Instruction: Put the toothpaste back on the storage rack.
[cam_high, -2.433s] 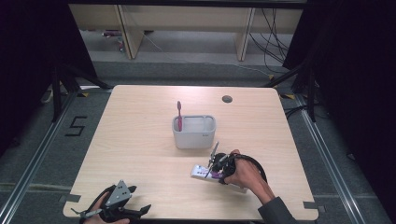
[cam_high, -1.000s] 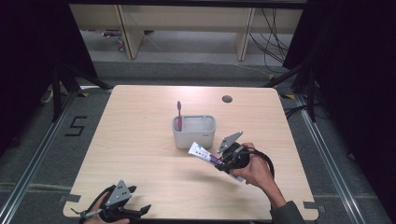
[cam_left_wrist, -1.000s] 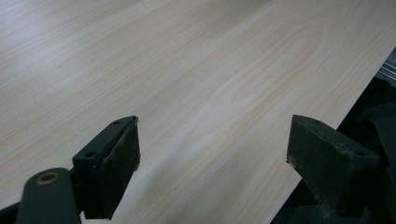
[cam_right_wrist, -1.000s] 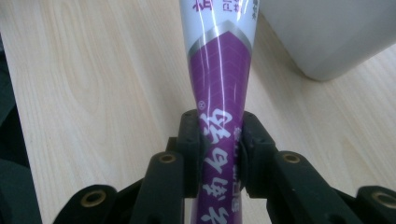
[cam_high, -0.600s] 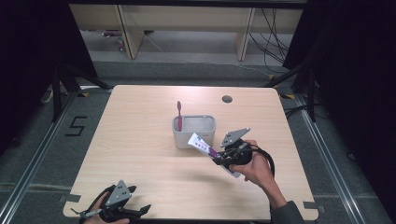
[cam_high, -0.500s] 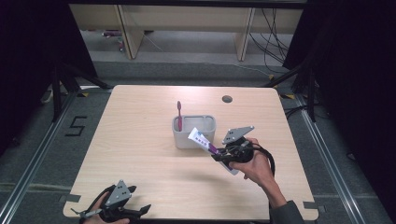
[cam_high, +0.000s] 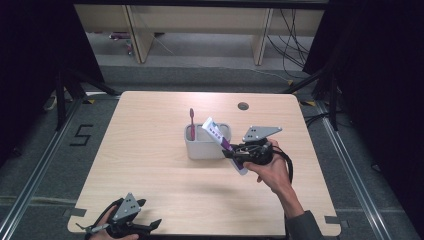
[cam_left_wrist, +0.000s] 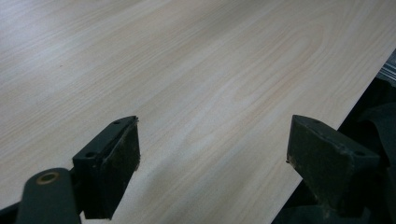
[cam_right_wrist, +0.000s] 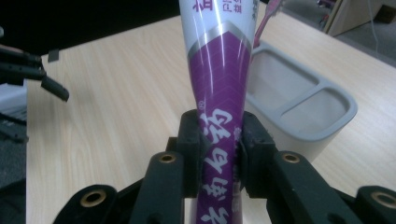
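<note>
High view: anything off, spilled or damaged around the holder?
Nothing stands out. The grey holder sits upright with the pink toothbrush standing in it. The right gripper holds the toothpaste tube slanted above the holder, clamped mid-body. No spills or damage on the table.

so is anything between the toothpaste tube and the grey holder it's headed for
Nothing visible blocks it. The right claw is shut on the toothpaste tube, whose far end hangs by the holder. The pink toothbrush stands in the holder's left compartment; the other compartment looks empty.
</note>
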